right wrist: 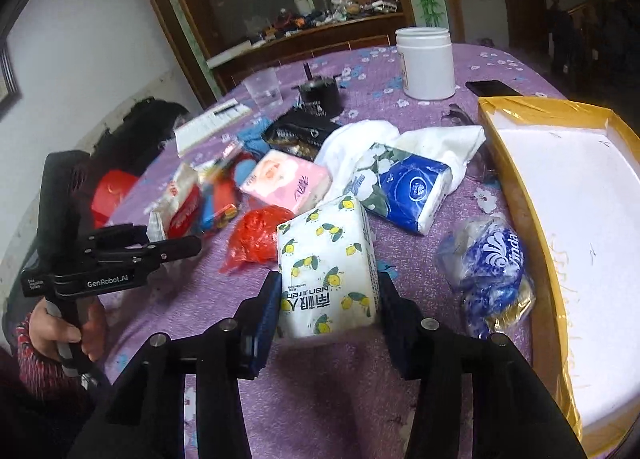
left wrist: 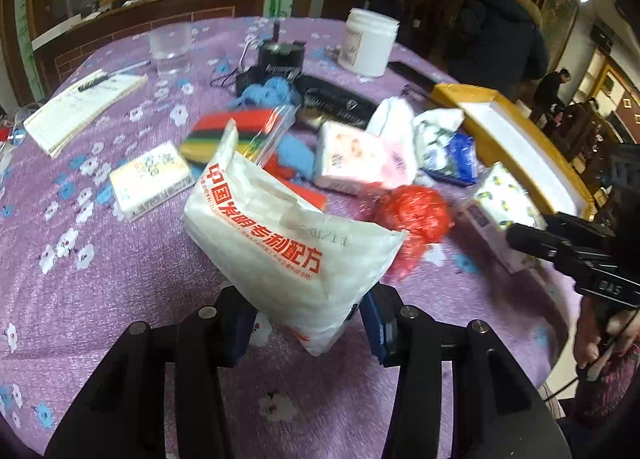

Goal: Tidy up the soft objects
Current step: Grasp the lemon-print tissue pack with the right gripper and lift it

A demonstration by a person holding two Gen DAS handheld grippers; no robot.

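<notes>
Spreading across both views: a round table under a purple flowered cloth (left wrist: 132, 259), its near part bare in front of each gripper, its rim curving away at far left and dropping off beside the box. Lying along the right edge: a yellow-walled box (right wrist: 516, 163) with a white floor, empty but for a few thin strands, its far corner cut off by the frame. Crowding the middle of the cloth: the soft things, leaving only narrow gaps between them.

Clamping on a white bag with red lettering (left wrist: 280, 235), lifted clear of the cloth: the left gripper (left wrist: 308, 323), pads pressing its lower end. Squeezing a lemon-print tissue pack (right wrist: 328, 267), standing upright near the box: the right gripper (right wrist: 328, 311), both pads against its sides.

Resting beyond: a pink tissue pack (right wrist: 286, 179), a blue tissue pack (right wrist: 408, 187) overlapping a white cloth (right wrist: 352, 147), a crumpled blue-and-white wrapper (right wrist: 492, 267) just beside the box wall, a red plastic bag (right wrist: 256, 235).

Standing well back: a white jar (right wrist: 426, 63) and a clear cup (right wrist: 264, 89).

Blurring beyond reading: the striped bundle behind the white bag. Showing only partly at the frame edges: a hand gripping each handle.
</notes>
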